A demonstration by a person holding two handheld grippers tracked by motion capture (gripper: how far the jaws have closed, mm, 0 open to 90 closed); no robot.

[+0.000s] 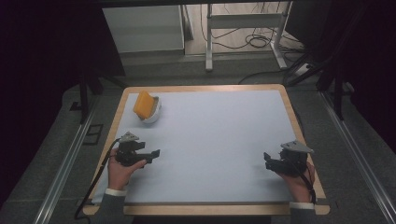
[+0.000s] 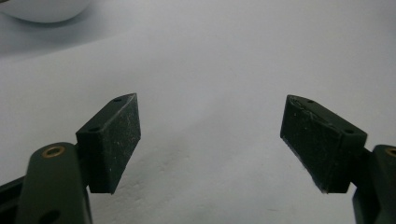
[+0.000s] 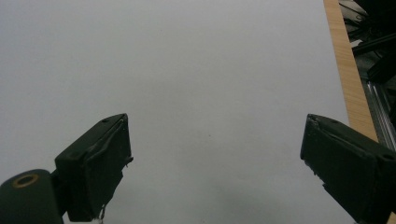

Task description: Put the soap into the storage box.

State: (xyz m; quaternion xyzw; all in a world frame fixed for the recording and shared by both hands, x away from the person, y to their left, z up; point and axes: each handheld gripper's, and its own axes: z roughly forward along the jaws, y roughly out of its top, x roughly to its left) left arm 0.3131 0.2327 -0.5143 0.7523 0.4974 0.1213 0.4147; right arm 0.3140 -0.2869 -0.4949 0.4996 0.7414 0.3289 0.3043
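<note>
**Both grippers empty, sponge sitting in the bowl**

Nearest the camera, the left gripper [image 1: 154, 154] rests low on the table [image 1: 219, 140], jaws wide with nothing between them. Up the table from it stands a white bowl [image 1: 152, 113] with an orange sponge [image 1: 143, 104] tilted inside. I judge this a rest between steps; any next move would need a reach toward the bowl. At the right edge, the right gripper [image 1: 267, 158] also gapes empty. The bowl's inside is mostly hidden by the sponge.
</note>
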